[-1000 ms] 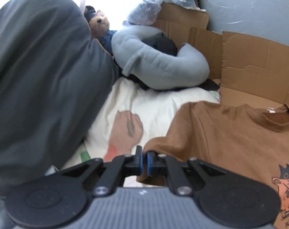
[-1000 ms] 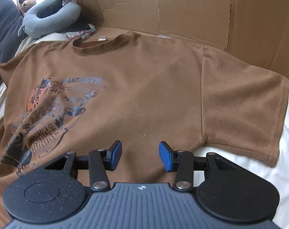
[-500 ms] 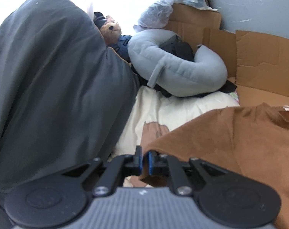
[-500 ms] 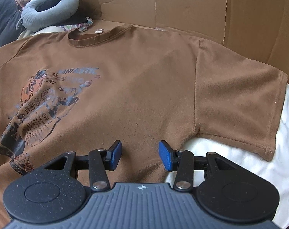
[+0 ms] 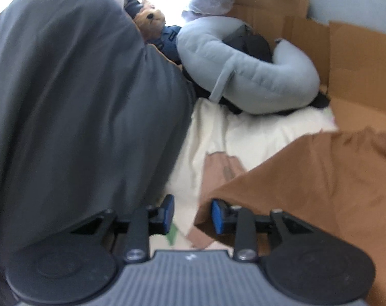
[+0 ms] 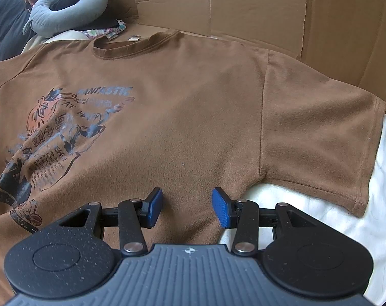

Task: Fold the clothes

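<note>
Since a second ago the left gripper [image 5: 191, 214] has let go of the sleeve corner; its jaws are opening, the corner just beside the right pad. The brown printed cotton T-shirt [image 6: 182, 117] lies flat on the white bedsheet [image 6: 345, 229]. The right gripper [image 6: 187, 207] hovers unclenched, empty, over the shirt's side.

The left gripper [image 5: 191, 214] has its jaws opening, a corner of the brown shirt [image 5: 307, 186] between them; the pads are not pressing it. Beyond lie a grey pillow [image 5: 65, 102], a neck cushion [image 5: 249, 76], a teddy bear [image 5: 152, 23] and cardboard [image 5: 358, 63].
</note>
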`<state>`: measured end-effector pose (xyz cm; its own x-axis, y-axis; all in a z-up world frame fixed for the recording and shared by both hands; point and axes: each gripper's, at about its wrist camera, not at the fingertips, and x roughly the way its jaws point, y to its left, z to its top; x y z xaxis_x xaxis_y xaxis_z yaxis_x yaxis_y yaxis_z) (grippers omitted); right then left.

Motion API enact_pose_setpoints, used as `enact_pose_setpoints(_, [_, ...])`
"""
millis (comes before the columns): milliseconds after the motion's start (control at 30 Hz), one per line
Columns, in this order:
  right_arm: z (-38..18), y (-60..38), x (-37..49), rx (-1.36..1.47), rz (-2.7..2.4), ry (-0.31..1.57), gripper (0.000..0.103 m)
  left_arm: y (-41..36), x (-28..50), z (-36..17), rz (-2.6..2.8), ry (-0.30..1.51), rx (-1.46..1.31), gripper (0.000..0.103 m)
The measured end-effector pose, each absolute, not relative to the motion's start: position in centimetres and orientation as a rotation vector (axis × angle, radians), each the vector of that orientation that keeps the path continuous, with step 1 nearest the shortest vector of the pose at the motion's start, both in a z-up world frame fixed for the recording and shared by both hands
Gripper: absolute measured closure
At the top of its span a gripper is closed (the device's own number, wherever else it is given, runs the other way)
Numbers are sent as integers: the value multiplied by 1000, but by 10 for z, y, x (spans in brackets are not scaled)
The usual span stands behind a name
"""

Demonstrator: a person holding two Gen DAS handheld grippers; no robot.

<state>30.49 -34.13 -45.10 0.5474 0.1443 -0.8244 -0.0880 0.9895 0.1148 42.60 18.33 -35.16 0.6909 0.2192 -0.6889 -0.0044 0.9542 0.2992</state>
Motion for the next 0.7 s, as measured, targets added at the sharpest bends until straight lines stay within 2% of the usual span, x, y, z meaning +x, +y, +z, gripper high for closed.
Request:
enact_pose_setpoints(100, [-451, -340, 305, 54, 139, 983, 52, 174, 433, -347, 105, 783, 270, 62])
enact_pose_setpoints(300, [-452, -339, 305, 49, 139, 984, 52, 137, 456, -348, 8, 795, 294, 61])
enact_pose_setpoints(467, [-452, -339, 305, 47, 143, 985, 51, 111, 468, -370, -39, 858, 321, 59])
enact_pose_setpoints(600, [-453, -340, 305, 46, 147, 985, 51, 102, 472, -390, -59, 933, 296, 48])
enact_pose_setpoints(700, [-453, -340, 305, 47, 150, 985, 51, 94, 472, -402, -60, 994, 340, 46])
